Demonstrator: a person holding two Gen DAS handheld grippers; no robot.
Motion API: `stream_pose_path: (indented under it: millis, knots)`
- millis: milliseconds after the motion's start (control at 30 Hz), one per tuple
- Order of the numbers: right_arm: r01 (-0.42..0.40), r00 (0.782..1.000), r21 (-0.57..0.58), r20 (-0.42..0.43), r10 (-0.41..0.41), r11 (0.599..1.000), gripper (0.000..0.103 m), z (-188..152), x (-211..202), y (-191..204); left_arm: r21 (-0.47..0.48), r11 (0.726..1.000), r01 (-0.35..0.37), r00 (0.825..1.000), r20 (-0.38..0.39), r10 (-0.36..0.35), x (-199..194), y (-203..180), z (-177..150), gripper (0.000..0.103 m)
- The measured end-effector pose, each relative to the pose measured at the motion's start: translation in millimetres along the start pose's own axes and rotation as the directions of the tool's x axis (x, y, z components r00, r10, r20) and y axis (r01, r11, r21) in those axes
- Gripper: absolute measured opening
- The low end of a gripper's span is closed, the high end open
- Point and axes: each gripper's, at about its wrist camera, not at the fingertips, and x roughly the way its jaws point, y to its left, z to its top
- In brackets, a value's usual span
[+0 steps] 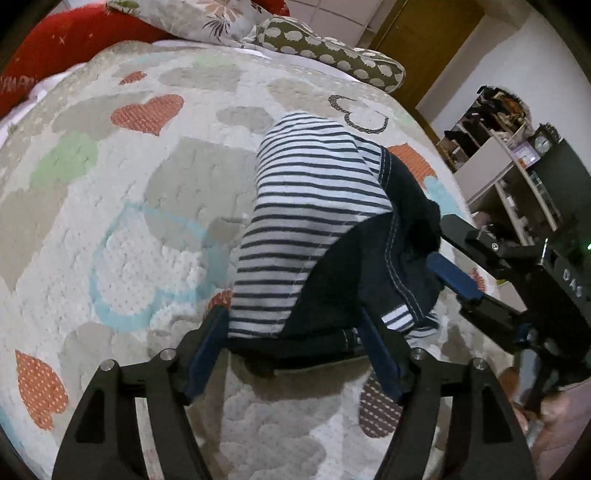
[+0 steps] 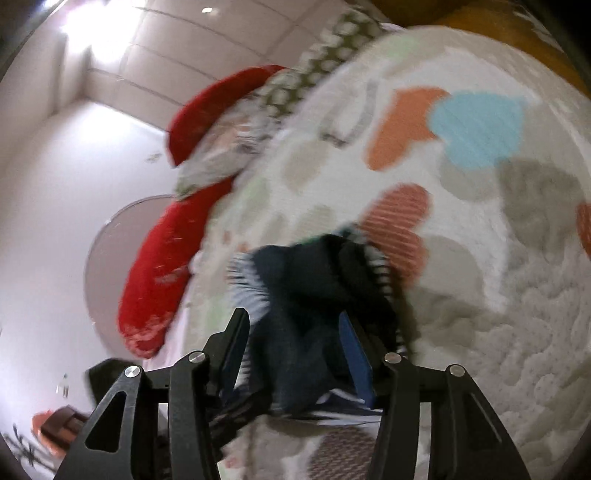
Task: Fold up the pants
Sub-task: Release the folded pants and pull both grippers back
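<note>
Your pants lie bunched on the bed, toward its near right-hand part in the left wrist view, with the striped white-and-navy lining turned outward over the dark denim and a stitched seam curving down the middle. The bed is covered by a quilted white spread printed with hearts in orange, pale blue, green and grey. Along the far edge of the bed you have a red pillow, a floral pillow and an olive cushion with white dots. Past the right edge of the bed stand a brown door, a white wall and open shelving crowded with small items, among them a small clock. Your left gripper stands wide, its blue-padded fingers either side of the near hem of the pants; the cloth lies between them and the pads do not press on it. Your right gripper is also spread, with dark denim and striped cloth between its fingers; that view is blurred, so you cannot tell whether the pads touch the fabric. From the right wrist you see a white wall, a tiled ceiling with a bright light and the red pillow at the bed's edge.
</note>
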Motion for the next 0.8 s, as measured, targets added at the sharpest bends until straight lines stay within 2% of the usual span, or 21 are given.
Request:
stream_pose_path:
  millis: [133, 233, 267, 333, 367, 400, 433, 467, 500, 533, 567, 600, 667, 700, 767, 800]
  knots:
    - [-0.008, 0.999, -0.010, 0.054, 0.009, 1.000, 0.056, 1, -19, 2, -0.015, 1.000, -0.003, 1.000, 0.015, 0.003, -17, 0, -5, 0.071]
    - [0.022, 0.994, -0.058, 0.104, -0.016, 0.998, 0.060, -6, -39, 11, -0.004, 1.000, -0.018, 0.997, 0.081, 0.018, -42, -6, -16, 0.072]
    - [0.037, 0.993, -0.067, 0.117, -0.029, 0.997, 0.060, -10, -44, 13, 0.004, 0.999, -0.043, 0.992, 0.119, 0.042, -51, -9, -20, 0.072]
    - [0.074, 0.989, -0.090, 0.136, -0.061, 0.993, 0.060, -21, -52, 16, 0.022, 0.993, -0.117, 0.970, 0.217, 0.110, -72, -15, -31, 0.076]
    - [0.096, 0.986, -0.105, 0.146, -0.080, 0.990, 0.060, -27, -56, 17, 0.025, 0.985, -0.168, 0.949, 0.275, 0.155, -83, -18, -36, 0.076]
    - [0.119, 0.982, -0.120, 0.157, -0.100, 0.986, 0.060, -33, -60, 18, 0.021, 0.969, -0.245, 0.906, 0.360, 0.221, -99, -22, -44, 0.077]
    - [0.142, 0.978, -0.135, 0.169, -0.118, 0.981, 0.060, -40, -65, 20, 0.017, 0.960, -0.280, 0.880, 0.404, 0.249, -108, -25, -48, 0.083]
    - [0.160, 0.975, -0.146, 0.181, -0.133, 0.976, 0.060, -47, -69, 22, 0.007, 0.947, -0.320, 0.841, 0.462, 0.281, -120, -27, -54, 0.087]
    - [0.180, 0.970, -0.154, 0.193, -0.149, 0.972, 0.060, -53, -73, 24, -0.014, 0.934, -0.358, 0.787, 0.534, 0.309, -137, -30, -62, 0.094]
    - [0.194, 0.966, -0.160, 0.201, -0.161, 0.968, 0.060, -57, -77, 25, -0.032, 0.927, -0.373, 0.747, 0.583, 0.321, -151, -31, -66, 0.100]
    - [0.206, 0.963, -0.166, 0.209, -0.169, 0.964, 0.060, -61, -80, 27, -0.049, 0.923, -0.383, 0.714, 0.619, 0.329, -162, -31, -70, 0.103]
    - [0.216, 0.960, -0.175, 0.216, -0.177, 0.961, 0.060, -65, -83, 29, -0.070, 0.917, -0.393, 0.669, 0.663, 0.337, -175, -33, -75, 0.103]
    - [0.244, 0.953, -0.202, 0.231, -0.196, 0.948, 0.060, -75, -89, 37, -0.099, 0.905, -0.414, 0.595, 0.723, 0.352, -196, -38, -82, 0.103]
    - [0.256, 0.950, -0.215, 0.237, -0.204, 0.942, 0.060, -79, -92, 40, -0.113, 0.890, -0.442, 0.563, 0.738, 0.373, -207, -42, -87, 0.103]
    - [0.284, 0.942, -0.250, 0.254, -0.220, 0.926, 0.061, -90, -97, 49, -0.111, 0.875, -0.470, 0.548, 0.741, 0.389, -219, -48, -91, 0.103]
    - [0.305, 0.936, -0.273, 0.262, -0.235, 0.912, 0.062, -95, -99, 55, -0.081, 0.884, -0.460, 0.565, 0.741, 0.362, -222, -50, -93, 0.103]
